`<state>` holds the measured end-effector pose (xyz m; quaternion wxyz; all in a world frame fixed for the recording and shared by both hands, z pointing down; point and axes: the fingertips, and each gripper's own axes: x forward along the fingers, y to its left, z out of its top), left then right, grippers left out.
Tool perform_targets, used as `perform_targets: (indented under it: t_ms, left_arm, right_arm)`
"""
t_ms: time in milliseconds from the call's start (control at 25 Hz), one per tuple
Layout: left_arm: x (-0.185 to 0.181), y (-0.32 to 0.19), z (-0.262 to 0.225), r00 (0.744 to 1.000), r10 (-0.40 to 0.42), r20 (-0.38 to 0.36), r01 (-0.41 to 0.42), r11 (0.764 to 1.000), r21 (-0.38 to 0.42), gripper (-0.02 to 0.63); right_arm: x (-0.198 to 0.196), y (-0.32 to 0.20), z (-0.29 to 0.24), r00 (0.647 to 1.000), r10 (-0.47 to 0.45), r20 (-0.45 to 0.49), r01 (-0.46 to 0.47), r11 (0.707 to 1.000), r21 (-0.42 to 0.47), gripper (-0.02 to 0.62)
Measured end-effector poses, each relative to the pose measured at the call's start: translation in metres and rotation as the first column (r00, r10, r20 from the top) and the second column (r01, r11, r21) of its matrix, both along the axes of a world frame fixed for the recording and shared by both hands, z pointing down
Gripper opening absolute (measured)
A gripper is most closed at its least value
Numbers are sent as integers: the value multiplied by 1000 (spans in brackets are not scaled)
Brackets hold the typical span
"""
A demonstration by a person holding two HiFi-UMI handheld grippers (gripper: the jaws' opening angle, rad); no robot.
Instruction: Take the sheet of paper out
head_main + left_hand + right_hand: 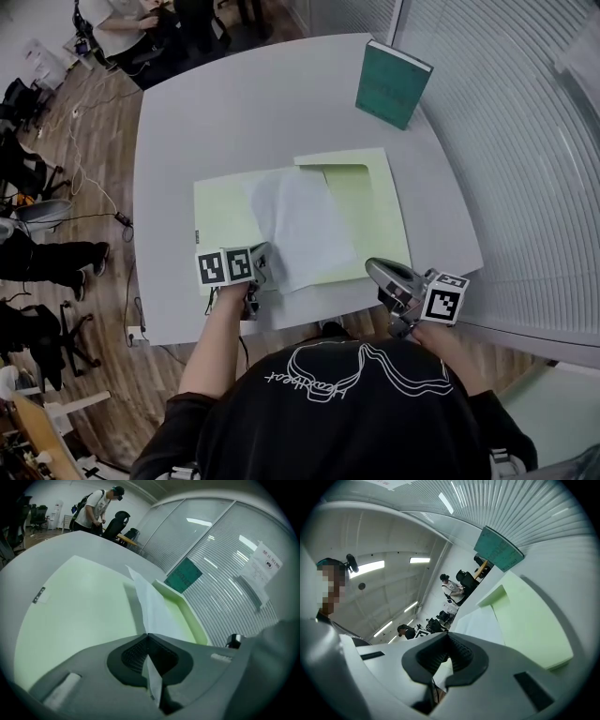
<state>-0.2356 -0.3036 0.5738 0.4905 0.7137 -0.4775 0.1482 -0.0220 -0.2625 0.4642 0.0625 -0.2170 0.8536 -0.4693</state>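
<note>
A white sheet of paper (305, 225) lies slanted across an open light-green folder (225, 211) on the grey table (244, 103). My left gripper (263, 265) is shut on the sheet's near left corner. In the left gripper view the sheet (154, 609) runs edge-on between the closed pads of that gripper (147, 637), lifted above the folder (75, 606). My right gripper (377, 272) hovers at the table's near right edge, just off the folder's corner, with its jaws shut and nothing in them. The right gripper view shows its closed tips (447, 635), with the sheet (483, 623) and folder (534, 625) beyond them.
A teal book (392, 84) stands upright at the far right of the table, next to the window blinds (525, 141). People (122, 23) and office chairs are at the back left, and cables lie on the wooden floor (94, 178).
</note>
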Motion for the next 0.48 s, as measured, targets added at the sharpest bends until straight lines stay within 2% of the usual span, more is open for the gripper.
perform_targets:
  t_ms: [200, 480]
  left_arm:
    - [-16, 7, -25, 999, -33, 10, 32, 999, 31, 12]
    - [-39, 26, -59, 999, -36, 1, 36, 989, 146, 12]
  right_arm:
    - [-12, 5, -14, 1000, -29, 0, 29, 1000, 5, 9]
    - [-36, 21, -21, 1000, -23, 8, 22, 999, 28, 9]
